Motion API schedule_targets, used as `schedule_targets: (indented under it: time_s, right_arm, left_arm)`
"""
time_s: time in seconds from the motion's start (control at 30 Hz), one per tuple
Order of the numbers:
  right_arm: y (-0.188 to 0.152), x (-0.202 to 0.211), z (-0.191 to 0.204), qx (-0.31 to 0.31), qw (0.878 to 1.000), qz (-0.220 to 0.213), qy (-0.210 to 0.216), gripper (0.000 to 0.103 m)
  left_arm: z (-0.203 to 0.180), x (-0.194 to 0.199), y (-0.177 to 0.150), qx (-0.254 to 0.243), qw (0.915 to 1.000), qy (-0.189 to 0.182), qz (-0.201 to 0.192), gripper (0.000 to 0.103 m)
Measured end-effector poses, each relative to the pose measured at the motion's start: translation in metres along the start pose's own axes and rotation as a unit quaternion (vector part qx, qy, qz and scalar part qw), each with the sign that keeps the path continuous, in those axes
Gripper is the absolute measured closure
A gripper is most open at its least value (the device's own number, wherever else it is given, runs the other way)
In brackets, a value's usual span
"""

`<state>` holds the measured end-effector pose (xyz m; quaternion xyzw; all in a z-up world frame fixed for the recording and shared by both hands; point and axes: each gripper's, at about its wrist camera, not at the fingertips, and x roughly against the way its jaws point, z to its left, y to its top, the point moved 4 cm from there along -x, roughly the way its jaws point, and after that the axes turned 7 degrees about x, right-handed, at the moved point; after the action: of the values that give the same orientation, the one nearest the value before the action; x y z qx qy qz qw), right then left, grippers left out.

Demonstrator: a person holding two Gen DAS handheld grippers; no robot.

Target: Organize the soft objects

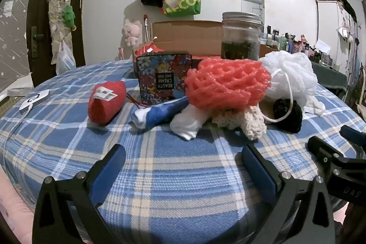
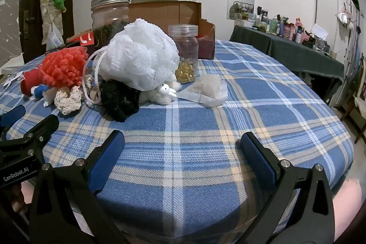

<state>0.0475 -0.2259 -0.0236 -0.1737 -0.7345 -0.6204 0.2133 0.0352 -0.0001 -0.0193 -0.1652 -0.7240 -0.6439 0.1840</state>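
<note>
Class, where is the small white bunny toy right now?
In the right wrist view the bunny toy lies on the plaid cloth, left of centre, under the white bath pouf, beside the black fluffy item.

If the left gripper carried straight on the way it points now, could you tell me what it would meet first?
Probably the plaid cloth just ahead, since the open left gripper tilts downward. Skimming above it, the white rolled cloth comes next; depth is uncertain.

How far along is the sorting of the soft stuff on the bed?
Done: nothing visibly sorted. In hand: nothing; the left gripper and right gripper are open and empty. Left: the pile, including the coral foam net, white bath pouf, black pompom and red knitted pouch.
</note>
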Motion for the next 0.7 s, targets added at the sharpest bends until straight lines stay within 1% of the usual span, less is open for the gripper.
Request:
schedule_targets:
  time_s: [0.7]
  right_arm:
    - [-0.0002,0.0007,0.0003,-0.002,1.0,-0.003,0.0,0.0]
  left_arm:
    - [0.0,-0.0001,0.0003,0.002,1.0,-0.001,-0.001,0.0]
